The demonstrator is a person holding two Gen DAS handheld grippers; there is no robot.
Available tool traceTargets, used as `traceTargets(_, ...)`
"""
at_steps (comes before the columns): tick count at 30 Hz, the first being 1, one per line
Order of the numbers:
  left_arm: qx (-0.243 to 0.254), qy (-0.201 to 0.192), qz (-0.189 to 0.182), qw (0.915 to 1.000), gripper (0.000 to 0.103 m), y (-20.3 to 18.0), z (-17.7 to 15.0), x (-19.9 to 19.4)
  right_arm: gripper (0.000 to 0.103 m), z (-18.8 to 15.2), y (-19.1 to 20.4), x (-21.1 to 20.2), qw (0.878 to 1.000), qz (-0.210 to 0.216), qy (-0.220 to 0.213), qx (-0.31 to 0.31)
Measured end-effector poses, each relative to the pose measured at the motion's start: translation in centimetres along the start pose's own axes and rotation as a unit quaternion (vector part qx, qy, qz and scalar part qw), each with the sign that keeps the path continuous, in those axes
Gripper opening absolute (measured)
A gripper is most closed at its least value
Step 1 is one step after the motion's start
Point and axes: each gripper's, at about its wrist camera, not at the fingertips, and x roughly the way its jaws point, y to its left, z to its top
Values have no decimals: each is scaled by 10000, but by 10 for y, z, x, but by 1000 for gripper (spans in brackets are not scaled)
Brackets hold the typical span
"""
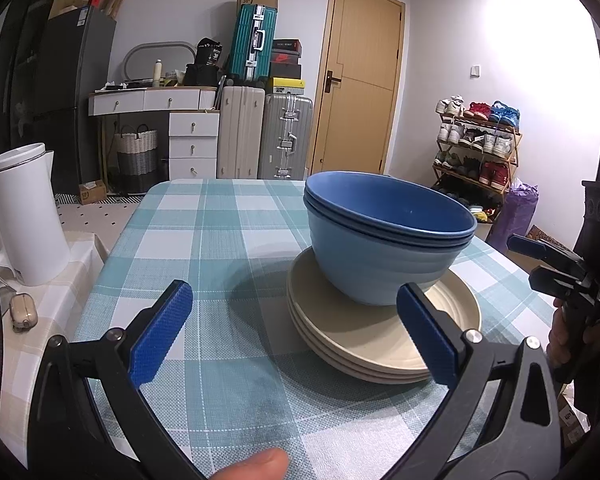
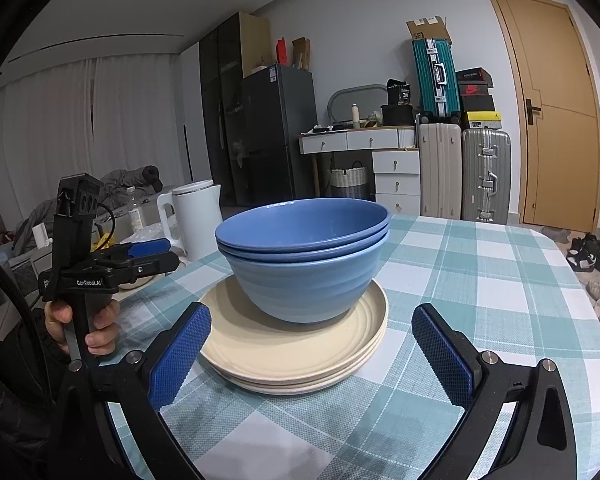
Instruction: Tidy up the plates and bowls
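Where checked cloth [image 2: 480,280] lies: ribbed cream plates [image 2: 292,356]; nested blue bowls [image 2: 304,264]

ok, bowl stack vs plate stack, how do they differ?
The bowls are blue, deep and steep-walled; the plates are cream, shallow and wider. The bowls sit on top of the plates, off-centre; the plates rest directly on the checked tablecloth. Both are neatly nested stacks, upright, and neither gripper touches them.
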Motion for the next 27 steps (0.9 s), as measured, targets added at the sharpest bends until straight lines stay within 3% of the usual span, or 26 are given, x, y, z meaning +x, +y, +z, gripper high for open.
traceTargets(27, -4, -3, 0, 10000, 102, 1, 1, 0, 102, -1, 1, -2, 10000, 15, 26, -26)
